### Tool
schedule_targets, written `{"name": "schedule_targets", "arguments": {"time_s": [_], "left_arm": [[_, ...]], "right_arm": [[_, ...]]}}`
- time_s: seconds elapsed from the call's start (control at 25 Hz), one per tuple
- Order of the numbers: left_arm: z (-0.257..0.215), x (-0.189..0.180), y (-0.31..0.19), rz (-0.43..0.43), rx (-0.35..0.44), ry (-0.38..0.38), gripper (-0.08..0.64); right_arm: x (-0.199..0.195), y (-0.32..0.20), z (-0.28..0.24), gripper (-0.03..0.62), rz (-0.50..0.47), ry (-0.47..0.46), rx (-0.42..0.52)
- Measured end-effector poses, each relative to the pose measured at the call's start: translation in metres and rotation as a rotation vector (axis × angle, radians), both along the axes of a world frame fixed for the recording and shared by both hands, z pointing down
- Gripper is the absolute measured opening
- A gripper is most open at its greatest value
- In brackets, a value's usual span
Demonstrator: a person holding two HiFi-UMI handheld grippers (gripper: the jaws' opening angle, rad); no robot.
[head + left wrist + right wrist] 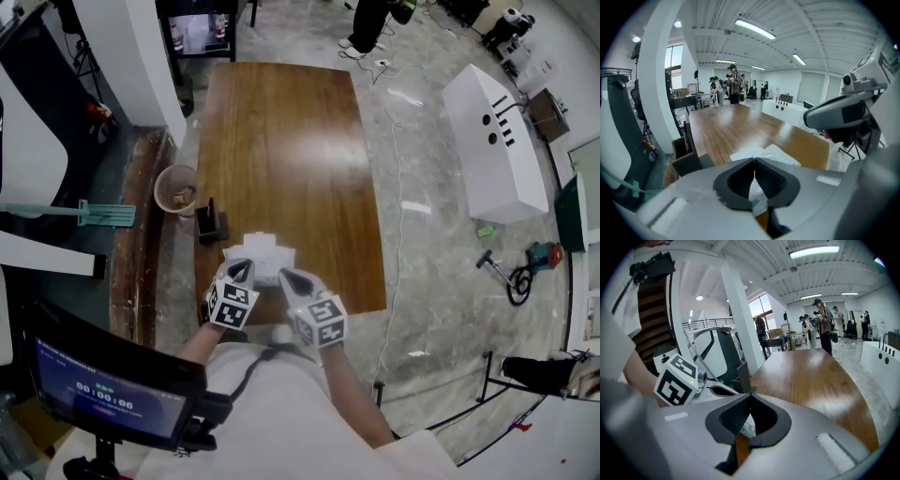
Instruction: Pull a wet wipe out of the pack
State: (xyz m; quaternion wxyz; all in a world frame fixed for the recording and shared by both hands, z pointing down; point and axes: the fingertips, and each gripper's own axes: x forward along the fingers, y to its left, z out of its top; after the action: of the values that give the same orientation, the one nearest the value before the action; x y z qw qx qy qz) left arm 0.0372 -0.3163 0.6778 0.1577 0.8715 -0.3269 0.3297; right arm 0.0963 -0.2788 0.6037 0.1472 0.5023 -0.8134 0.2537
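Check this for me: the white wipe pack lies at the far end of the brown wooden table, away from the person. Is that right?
Not quite. The white wipe pack lies at the near end of the brown wooden table, close to the person, not at the far end. The head view shows it.

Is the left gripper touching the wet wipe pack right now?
Cannot tell. The left gripper view shows the left gripper shut, the wet wipe pack behind its jaws, but no plain contact or gap.
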Motion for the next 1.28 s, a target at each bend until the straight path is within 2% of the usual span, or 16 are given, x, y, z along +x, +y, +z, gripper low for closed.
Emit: {"name": "schedule_targets", "arguments": {"time_s": [0.56,0.72,0.96,1.28], "left_arm": [[0.014,-0.027,-0.001,-0.087,-0.111,0.081,0.008],[0.026,-0.037,-0.007,-0.078,-0.151,0.095,0.009],[0.029,-0.029,0.002,-0.067,-0.192,0.097,0.011],[0.031,-0.022,0.016,-0.026,-0.2,0.101,0.012]], "right_arm": [[-0.034,-0.017,0.014,0.008,-0.088,0.056,-0.058],[-0.049,-0.025,0.029,0.009,-0.116,0.1,-0.08],[-0.046,-0.019,0.048,0.009,-0.175,0.219,-0.104],[-0.053,-0.01,0.062,0.038,-0.228,0.252,-0.138]]}}
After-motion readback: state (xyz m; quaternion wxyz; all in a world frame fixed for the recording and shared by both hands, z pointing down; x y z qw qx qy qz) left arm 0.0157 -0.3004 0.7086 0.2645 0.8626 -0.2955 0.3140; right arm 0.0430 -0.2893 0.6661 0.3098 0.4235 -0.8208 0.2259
